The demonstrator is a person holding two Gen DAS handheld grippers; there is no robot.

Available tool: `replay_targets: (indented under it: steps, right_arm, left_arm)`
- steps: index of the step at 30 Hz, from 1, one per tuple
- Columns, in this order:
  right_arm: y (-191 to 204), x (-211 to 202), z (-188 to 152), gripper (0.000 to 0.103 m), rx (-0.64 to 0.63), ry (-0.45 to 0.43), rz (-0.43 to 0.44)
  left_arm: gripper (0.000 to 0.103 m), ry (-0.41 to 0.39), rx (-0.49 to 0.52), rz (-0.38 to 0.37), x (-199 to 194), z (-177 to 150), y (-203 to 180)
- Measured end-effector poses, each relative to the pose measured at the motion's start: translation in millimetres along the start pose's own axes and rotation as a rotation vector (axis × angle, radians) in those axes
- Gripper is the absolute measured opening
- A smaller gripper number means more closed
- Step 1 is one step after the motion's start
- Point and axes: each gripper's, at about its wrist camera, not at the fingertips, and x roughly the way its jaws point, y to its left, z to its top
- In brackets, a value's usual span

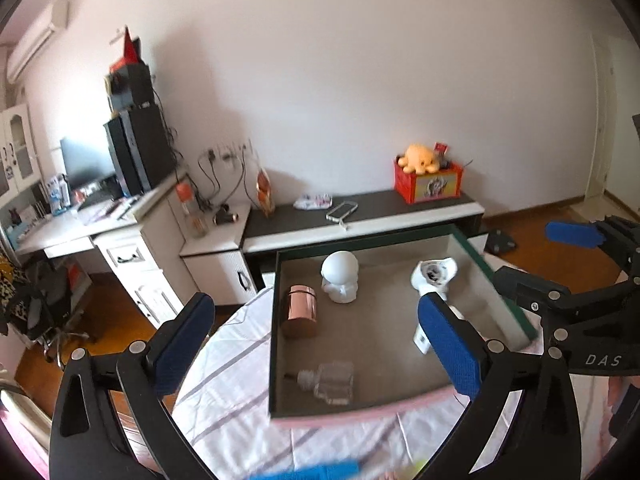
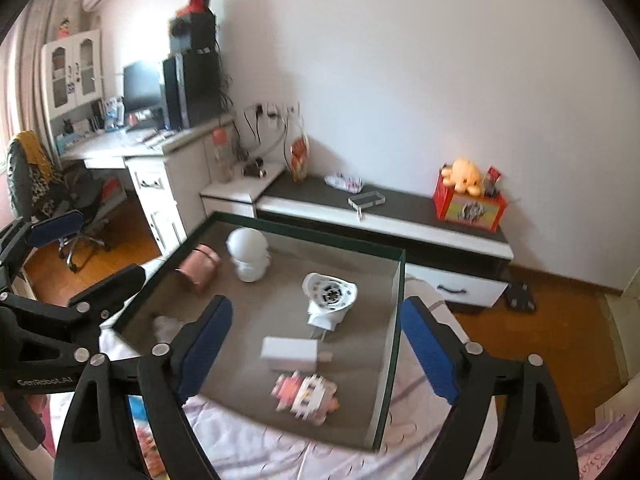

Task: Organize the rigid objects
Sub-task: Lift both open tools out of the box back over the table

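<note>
You had both tools clear of the load at this moment. Your left gripper stood with its jaws spread wide and nothing between the pads; through the gap you only saw the tray floor. Your right gripper was also well open and empty, hanging above the near part of the tray.

Landmark is the dark-rimmed tray, sitting on the striped bedsheet. Inside it, as far as I could count:
- white round-headed figurine, upright, toward the far left corner
- copper-coloured canister, just beside the figurine, on the tray's left side; whether upright or tipped differed between views, can't say
- white plug-in device, middle of the tray
- white charger block, nearer than the plug-in device, lying flat
- pink-and-white block toy, by the near edge, blurred
- clear glass bottle, lying on its side, near left corner

So six rigid items were already in the tray, all apart from each other, none stacked. My read: the task was mostly done, maybe finished.

What was left is hard to call. Something blue and other colourful bits lay outside the tray's near edge on the sheet, too blurred to name. If those were rigid items, you had them to collect.
</note>
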Motion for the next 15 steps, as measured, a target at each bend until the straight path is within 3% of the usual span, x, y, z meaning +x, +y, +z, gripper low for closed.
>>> replay_targets:
  steps: [10,12,15]
  right_arm:
    - [28,-93,-44,0.089,-0.008,-0.109,-0.027]
    - [32,-108,-54,0.1,-0.002,-0.127,-0.039]
    - [39,-130,-68,0.103,0.009,-0.172,-0.064]
  left_arm:
    - [0.103,-0.092,-0.08,0.005,-102,-40,8]
    - [0.103,-0.107,-0.095,-0.01,-118,-50,8]
    - [0.103,-0.126,-0.116,-0.011,-140,-64,9]
